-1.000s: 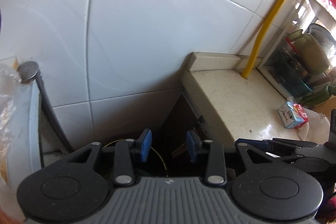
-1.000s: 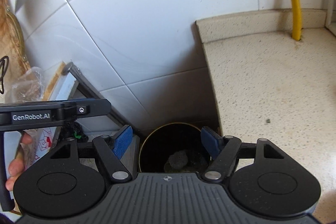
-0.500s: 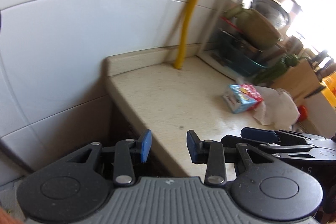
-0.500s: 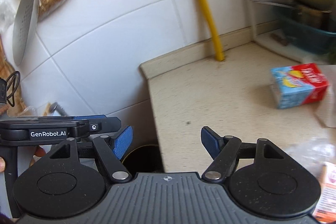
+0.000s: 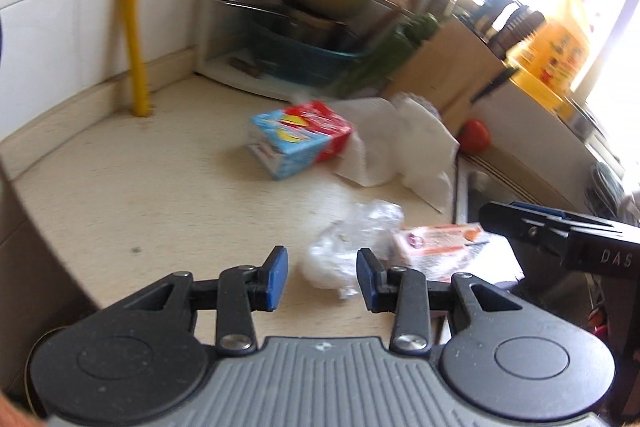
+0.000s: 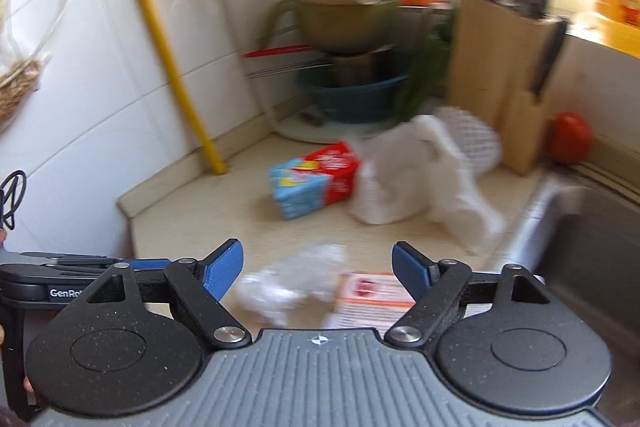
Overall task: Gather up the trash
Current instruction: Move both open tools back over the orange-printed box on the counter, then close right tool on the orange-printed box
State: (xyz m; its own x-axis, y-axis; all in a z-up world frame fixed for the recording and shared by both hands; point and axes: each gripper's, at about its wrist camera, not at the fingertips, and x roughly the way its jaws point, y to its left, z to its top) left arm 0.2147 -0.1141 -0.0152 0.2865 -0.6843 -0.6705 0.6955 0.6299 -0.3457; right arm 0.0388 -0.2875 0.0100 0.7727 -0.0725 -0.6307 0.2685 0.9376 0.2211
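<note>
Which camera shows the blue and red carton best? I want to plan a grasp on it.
The left wrist view: the carton lies sharp and unobstructed on the counter. The right wrist view shows the whole carton too, but motion-blurred.

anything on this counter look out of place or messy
Yes. A blue and red carton lies tipped on its side, white paper towels lie crumpled beside it, and nearer the sink edge sit a wad of clear plastic and a flattened orange and white packet. All look like loose trash.
</note>
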